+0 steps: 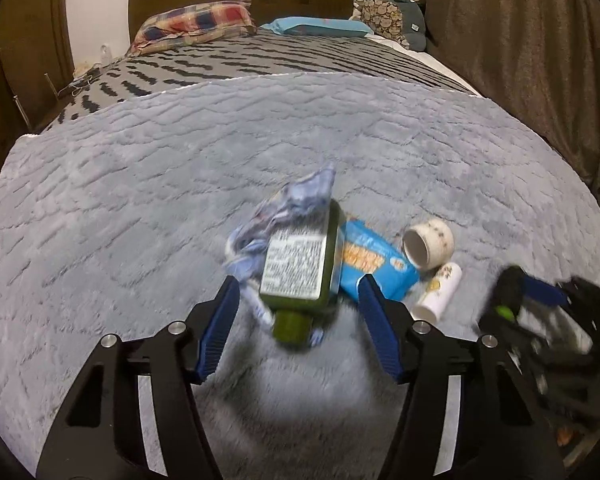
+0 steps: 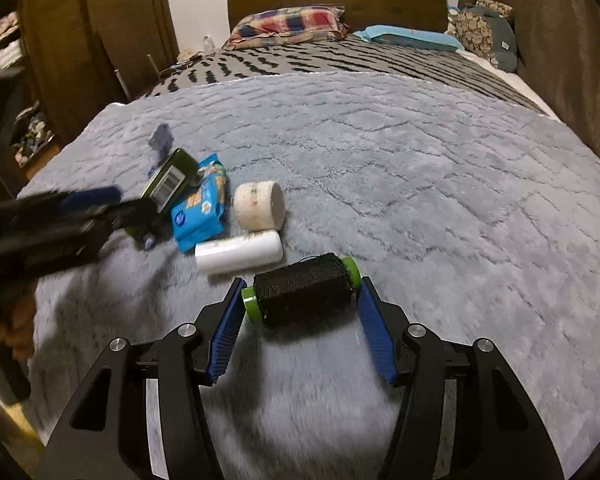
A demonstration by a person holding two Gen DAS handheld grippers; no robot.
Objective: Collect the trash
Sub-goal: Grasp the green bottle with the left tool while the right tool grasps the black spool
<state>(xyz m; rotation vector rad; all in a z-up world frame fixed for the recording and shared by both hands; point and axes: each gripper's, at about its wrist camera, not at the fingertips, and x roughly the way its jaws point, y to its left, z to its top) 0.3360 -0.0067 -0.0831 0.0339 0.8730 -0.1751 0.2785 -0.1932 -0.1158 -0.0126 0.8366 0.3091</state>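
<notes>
Left gripper (image 1: 298, 312): fingers partway apart, straddling the capped end of a green bottle (image 1: 300, 264). Pads not touching it; a gap shows on both sides. The bottle's long axis runs straight out from the fingers, label up, cap nearest. It lies on a crumpled bluish wrapper (image 1: 288, 208), with a blue snack packet (image 1: 374, 260) touching its right side.

Right gripper (image 2: 302, 300): fingers narrower, flanking a black spool with green ends (image 2: 304, 288). Its axis lies crosswise, one green end at each pad. Left pad looks to be touching; right contact unclear.

Beyond, a white tube (image 2: 240, 252) and a cream cup (image 2: 260, 204) lie on their sides on the grey blanket (image 2: 420, 180) of the bed.

Judgement: each hand is nearest its own piece; the bottle needs a squeeze across its width.
</notes>
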